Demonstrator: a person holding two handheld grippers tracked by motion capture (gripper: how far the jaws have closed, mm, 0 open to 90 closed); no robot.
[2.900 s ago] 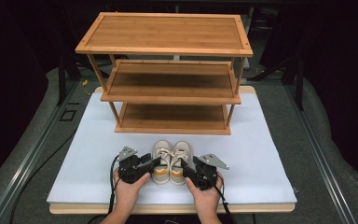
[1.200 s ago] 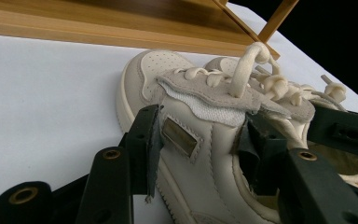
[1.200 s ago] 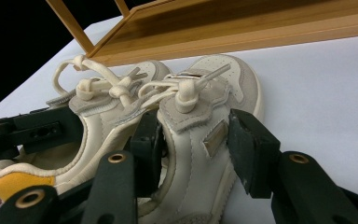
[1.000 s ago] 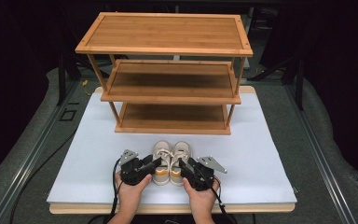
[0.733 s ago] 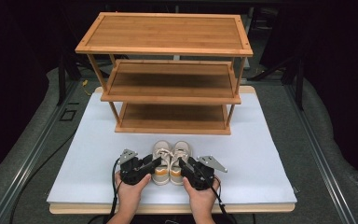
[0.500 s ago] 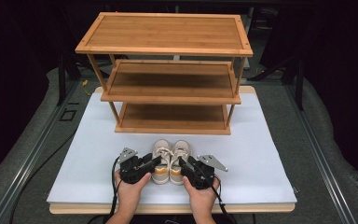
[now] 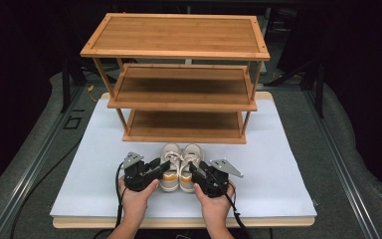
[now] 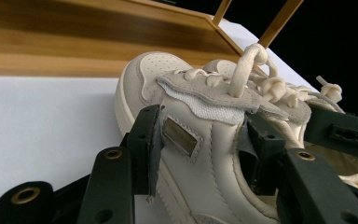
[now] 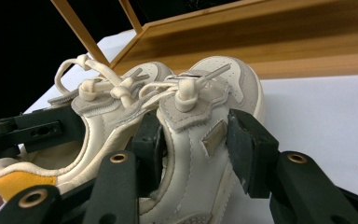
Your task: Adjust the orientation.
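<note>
Comparing this moment with the high view of nearly three seconds ago, both hands and the pair of shoes sit a little nearer the person's edge of the white board (image 7: pixel 278 164), while in the last half second nothing visibly shifts. At the left, the left gripper (image 7: pixel 162 165) has its two black jaws closed on the outer side wall of the left shoe (image 7: pixel 169 159): in the left gripper view one jaw presses the outside by the small metal tag and the other sits inside the shoe's opening, under the laces. The right shoe (image 7: pixel 191 158) stands just beside it, touching, toes pointing at the bamboo rack (image 7: pixel 179 35) beyond. The right gripper (image 7: pixel 195 169) mirrors this, jaws clamped across the right shoe's outer wall, one inside the opening, one outside. Both shoes rest upright on the board, in front of the rack's lowest shelf, between the two hands.
</note>
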